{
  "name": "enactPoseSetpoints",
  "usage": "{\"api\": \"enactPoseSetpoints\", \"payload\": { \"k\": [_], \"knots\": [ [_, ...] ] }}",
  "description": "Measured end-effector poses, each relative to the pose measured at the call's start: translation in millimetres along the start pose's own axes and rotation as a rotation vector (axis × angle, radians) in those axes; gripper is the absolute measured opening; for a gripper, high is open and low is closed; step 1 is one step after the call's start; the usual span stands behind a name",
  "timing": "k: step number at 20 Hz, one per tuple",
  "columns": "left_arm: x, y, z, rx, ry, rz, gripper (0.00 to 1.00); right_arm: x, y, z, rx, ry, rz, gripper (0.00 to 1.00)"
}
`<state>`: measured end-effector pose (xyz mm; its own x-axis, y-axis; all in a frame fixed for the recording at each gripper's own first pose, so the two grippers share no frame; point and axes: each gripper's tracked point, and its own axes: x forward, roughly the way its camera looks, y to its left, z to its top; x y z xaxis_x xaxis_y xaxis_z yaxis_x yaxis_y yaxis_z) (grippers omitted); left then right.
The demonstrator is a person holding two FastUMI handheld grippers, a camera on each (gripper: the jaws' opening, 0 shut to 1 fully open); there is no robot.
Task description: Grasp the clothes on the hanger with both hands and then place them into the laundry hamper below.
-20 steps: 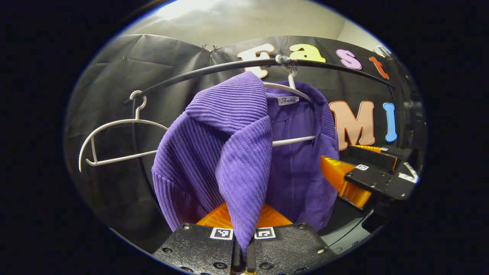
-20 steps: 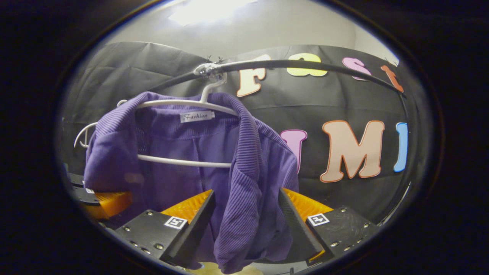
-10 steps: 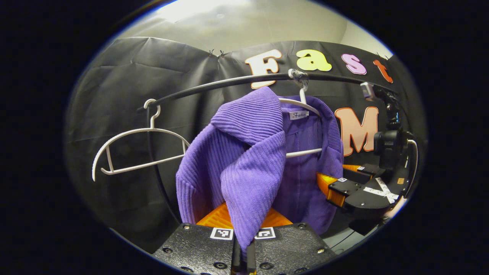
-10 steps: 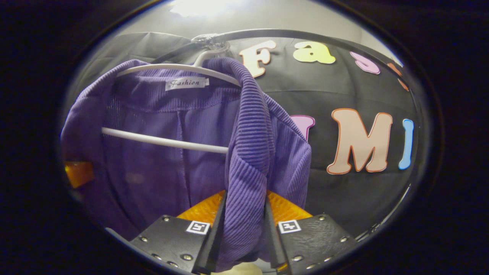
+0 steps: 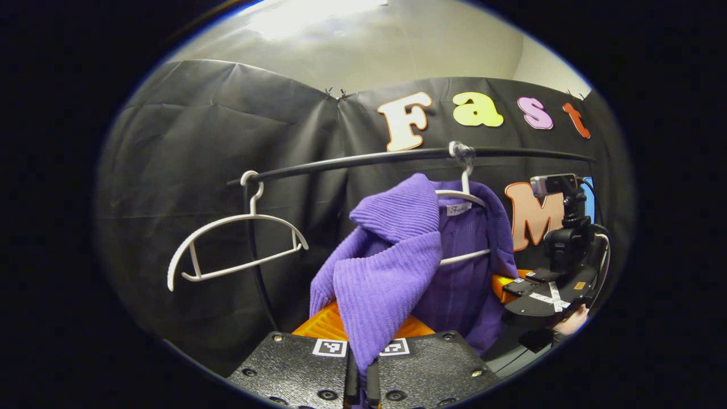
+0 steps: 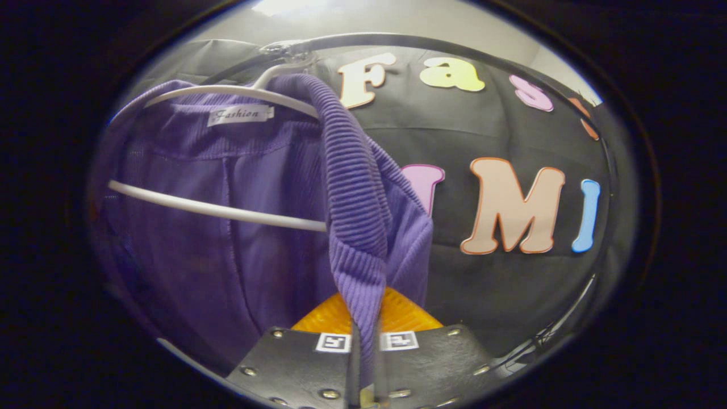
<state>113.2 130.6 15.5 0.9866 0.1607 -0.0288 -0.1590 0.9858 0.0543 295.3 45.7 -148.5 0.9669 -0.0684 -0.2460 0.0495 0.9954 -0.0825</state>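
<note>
Black cloth wall (image 5: 187, 170) behind rail (image 5: 363, 159), pale ceiling (image 5: 397, 51)

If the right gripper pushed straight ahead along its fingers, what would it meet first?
The purple garment it is already shut on; beyond that fold, probably the white hanger's bar, though depth is unclear.

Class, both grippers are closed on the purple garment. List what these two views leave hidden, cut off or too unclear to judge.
- Laundry hamper: below both views' lower edges; its position cannot be told.
- Purple garment: its hem is cut off in the right gripper view, and the left gripper covers it in the left gripper view.
- White hanger: its ends are covered by cloth in both views.
- Right gripper: the cloth hides where its pads meet.
</note>
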Motion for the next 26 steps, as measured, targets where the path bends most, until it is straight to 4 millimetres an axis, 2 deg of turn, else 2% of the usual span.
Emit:
{"api": "enactPoseSetpoints", "payload": {
  "k": [1,5,6,8,11,19,24,26],
  "knots": [
    [-2,5,5,-0.006,-0.009,0.009,0.08,0,-4,3,0.006,-0.005,-0.005,0.02],
    [-8,15,24,-0.036,-0.041,0.018,0.08,3,-22,11,-0.021,-0.027,-0.055,0.04],
    [-10,16,29,-0.045,-0.051,0.014,0.08,1,-27,16,-0.029,-0.038,-0.07,0.01],
    [-12,20,38,-0.067,-0.066,0.007,0.07,-3,-33,22,-0.037,-0.055,-0.093,0.04],
    [-14,23,48,-0.107,-0.079,-0.006,0.07,-1,-47,35,-0.05,-0.085,-0.12,0.01],
    [-21,11,55,-0.201,-0.042,-0.117,0.08,7,-74,68,-0.093,-0.162,-0.172,0.01],
    [-30,-5,72,-0.14,-0.067,-0.178,0.08,13,-81,85,-0.099,-0.199,-0.184,0.0],
    [-30,-2,79,-0.119,-0.082,-0.167,0.08,17,-82,88,-0.098,-0.21,-0.183,0.01]
  ]
}}
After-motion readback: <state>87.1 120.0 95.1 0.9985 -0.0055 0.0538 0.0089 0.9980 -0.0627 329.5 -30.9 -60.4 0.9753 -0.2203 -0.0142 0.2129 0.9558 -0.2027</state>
